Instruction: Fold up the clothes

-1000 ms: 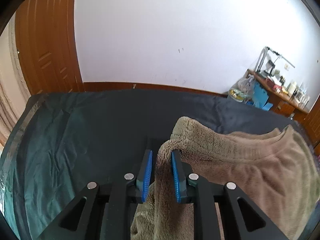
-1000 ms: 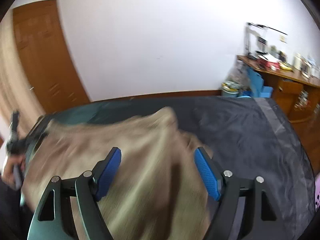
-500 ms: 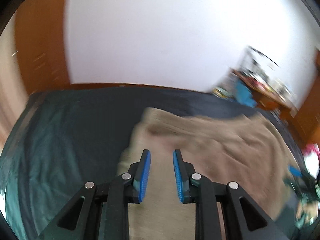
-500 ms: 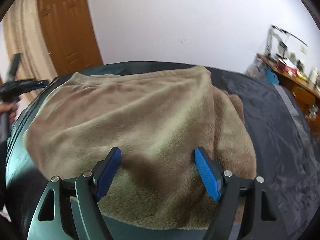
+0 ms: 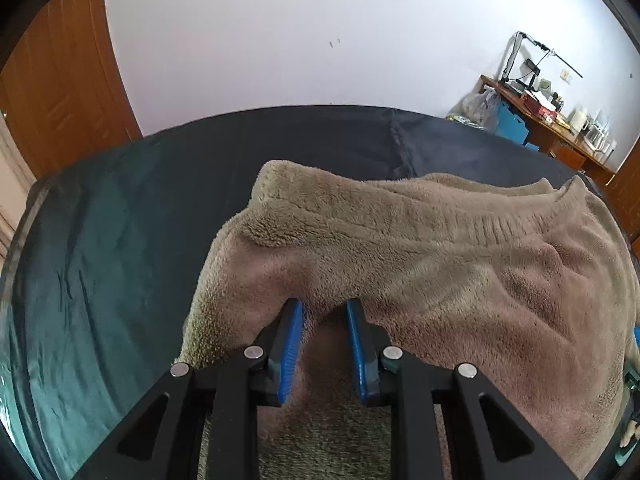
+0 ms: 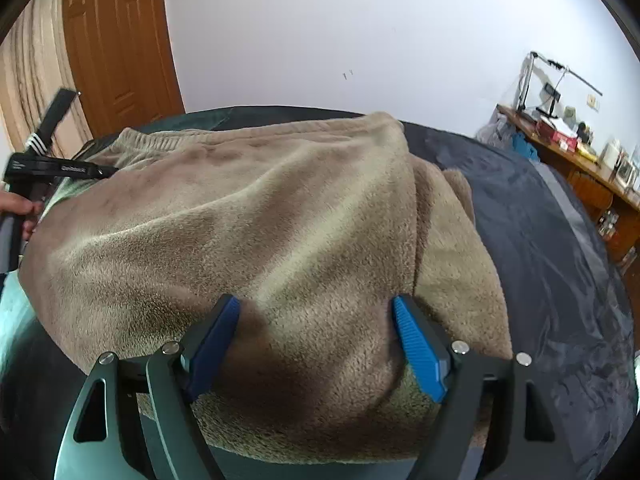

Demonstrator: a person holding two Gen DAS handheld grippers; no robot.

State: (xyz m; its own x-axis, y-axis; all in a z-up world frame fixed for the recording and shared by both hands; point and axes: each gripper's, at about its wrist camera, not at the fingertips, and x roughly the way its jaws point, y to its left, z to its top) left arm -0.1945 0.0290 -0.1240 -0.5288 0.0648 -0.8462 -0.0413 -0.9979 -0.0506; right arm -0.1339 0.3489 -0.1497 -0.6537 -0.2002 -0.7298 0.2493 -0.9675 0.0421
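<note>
One fleece garment (image 5: 420,264), tan and thick, now lies spread on the dark bed (image 5: 120,240), its ribbed collar edge towards the far side; a second ago it hung bunched and lifted from the left gripper, so the drop onto the bed looks finished and the cloth is laid out for a fold. Left gripper (image 5: 323,354) keeps its jaws narrow, a ridge of fleece pinched between the blue pads; the grip at this corner is not yet let go. Right gripper (image 6: 320,346) hovers low over the near edge with jaws wide, nothing clamped, only pile beneath them; it seems ready to take a fresh hold. Beyond the garment, a hand (image 6: 18,210) holds the other tool at the left; a cluttered desk (image 6: 580,160) stands by the white wall.
</note>
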